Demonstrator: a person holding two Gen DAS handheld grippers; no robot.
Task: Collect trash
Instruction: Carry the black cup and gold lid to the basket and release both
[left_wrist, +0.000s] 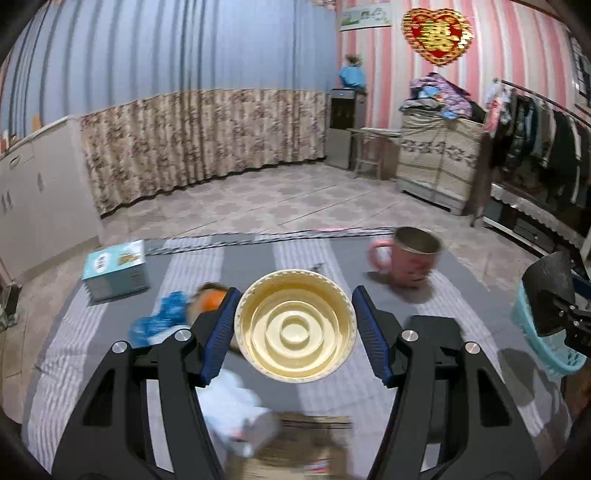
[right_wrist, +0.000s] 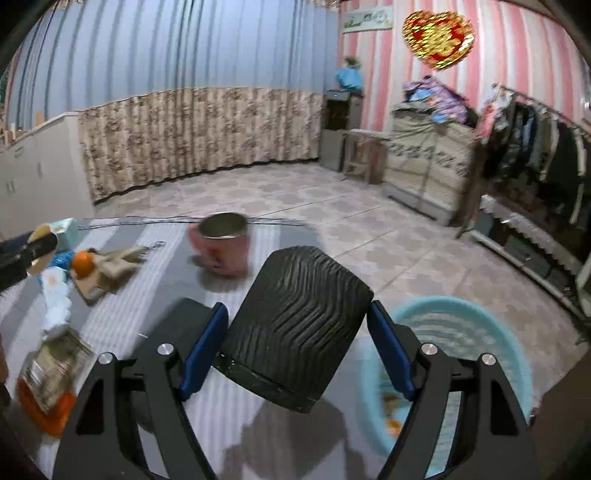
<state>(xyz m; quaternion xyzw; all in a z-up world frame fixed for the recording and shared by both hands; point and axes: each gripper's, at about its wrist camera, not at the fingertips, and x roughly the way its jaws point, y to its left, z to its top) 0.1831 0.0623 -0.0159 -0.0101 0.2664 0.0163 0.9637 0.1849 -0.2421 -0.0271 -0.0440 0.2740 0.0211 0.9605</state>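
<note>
My left gripper (left_wrist: 294, 326) is shut on a cream round plastic lid (left_wrist: 295, 325), held above the striped table, inner rings facing the camera. My right gripper (right_wrist: 295, 332) is shut on a black ribbed cup (right_wrist: 295, 325), tilted, held above the table edge beside a light blue basket (right_wrist: 461, 332). The basket holds some orange scraps (right_wrist: 391, 421). The basket (left_wrist: 543, 339) and the right gripper with the cup (left_wrist: 554, 295) show at the right of the left wrist view. Loose trash lies on the table: an orange peel (right_wrist: 82, 263), blue wrapper (left_wrist: 159, 317), white paper (right_wrist: 55, 295) and cardboard (right_wrist: 107, 273).
A pink mug (left_wrist: 410, 258) stands on the table's far side. A teal box (left_wrist: 116, 269) sits at the far left corner. A packet with orange edge (right_wrist: 48, 380) lies at the near left. Tiled floor, a curtain, cabinets and a clothes rack lie beyond.
</note>
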